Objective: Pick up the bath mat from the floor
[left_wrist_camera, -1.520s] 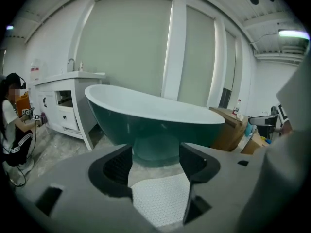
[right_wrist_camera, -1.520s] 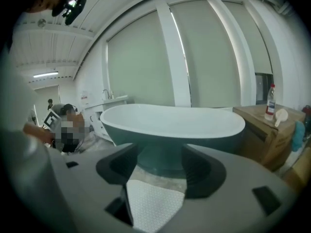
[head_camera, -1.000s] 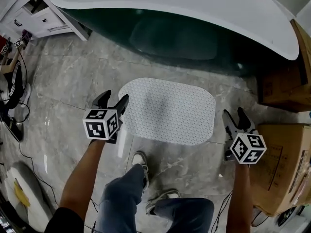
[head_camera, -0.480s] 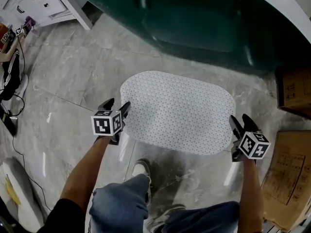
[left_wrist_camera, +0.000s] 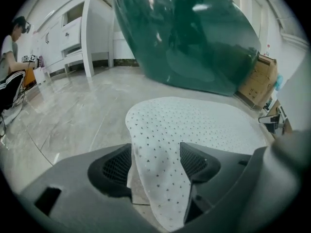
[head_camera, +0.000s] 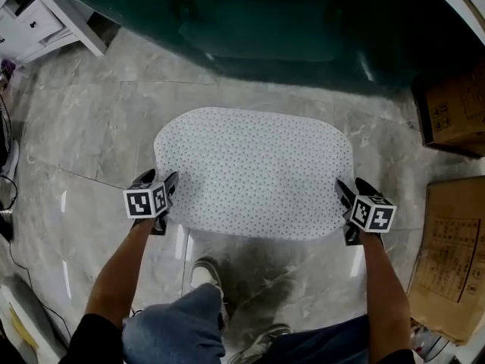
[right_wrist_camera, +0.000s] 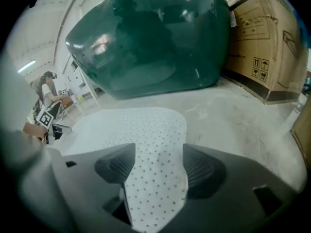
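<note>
The bath mat (head_camera: pixel 254 171) is being left on the floor (head_camera: pixel 91 127); the left gripper (head_camera: pixel 159 178) and right gripper (head_camera: pixel 351 187), newly moved onto its short ends, are being held unclenched around them, awaiting clamping.

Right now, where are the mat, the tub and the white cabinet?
mat (head_camera: pixel 254 173): head view, middle of its dotted top.
tub (head_camera: pixel 265 21): head view, dark green side wall.
cabinet (head_camera: pixel 42 23): head view, white front.
</note>
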`<state>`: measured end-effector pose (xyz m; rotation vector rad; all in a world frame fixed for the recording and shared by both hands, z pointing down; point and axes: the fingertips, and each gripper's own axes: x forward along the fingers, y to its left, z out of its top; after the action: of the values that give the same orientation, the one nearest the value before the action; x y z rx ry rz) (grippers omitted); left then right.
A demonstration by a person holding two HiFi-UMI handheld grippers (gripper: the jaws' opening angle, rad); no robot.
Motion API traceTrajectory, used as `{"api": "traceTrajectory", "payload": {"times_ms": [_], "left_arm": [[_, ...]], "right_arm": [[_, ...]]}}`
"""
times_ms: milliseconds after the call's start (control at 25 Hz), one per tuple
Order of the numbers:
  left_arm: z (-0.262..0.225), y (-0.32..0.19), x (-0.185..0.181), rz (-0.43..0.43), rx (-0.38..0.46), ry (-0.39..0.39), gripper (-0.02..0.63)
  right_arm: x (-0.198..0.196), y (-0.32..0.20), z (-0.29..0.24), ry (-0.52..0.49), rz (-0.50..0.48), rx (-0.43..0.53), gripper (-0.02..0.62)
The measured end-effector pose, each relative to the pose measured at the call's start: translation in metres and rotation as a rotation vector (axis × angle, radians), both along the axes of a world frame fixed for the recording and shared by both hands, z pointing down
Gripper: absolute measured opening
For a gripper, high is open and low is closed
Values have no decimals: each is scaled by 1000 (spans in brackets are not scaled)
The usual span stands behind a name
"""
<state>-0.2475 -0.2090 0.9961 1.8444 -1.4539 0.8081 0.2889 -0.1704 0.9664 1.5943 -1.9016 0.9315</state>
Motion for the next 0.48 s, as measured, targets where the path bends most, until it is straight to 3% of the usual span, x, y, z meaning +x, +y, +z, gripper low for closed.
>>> {"api": "traceTrajectory", "payload": {"times_ms": [160,480], "left_arm": [[13,-2,3,-8,-17,-6,306],[26,0,-4,-14,-49,-22,282]], "right_arm": [[16,5,22,34,41,-38,307],[15,6,41,49,20,-80,272]]}}
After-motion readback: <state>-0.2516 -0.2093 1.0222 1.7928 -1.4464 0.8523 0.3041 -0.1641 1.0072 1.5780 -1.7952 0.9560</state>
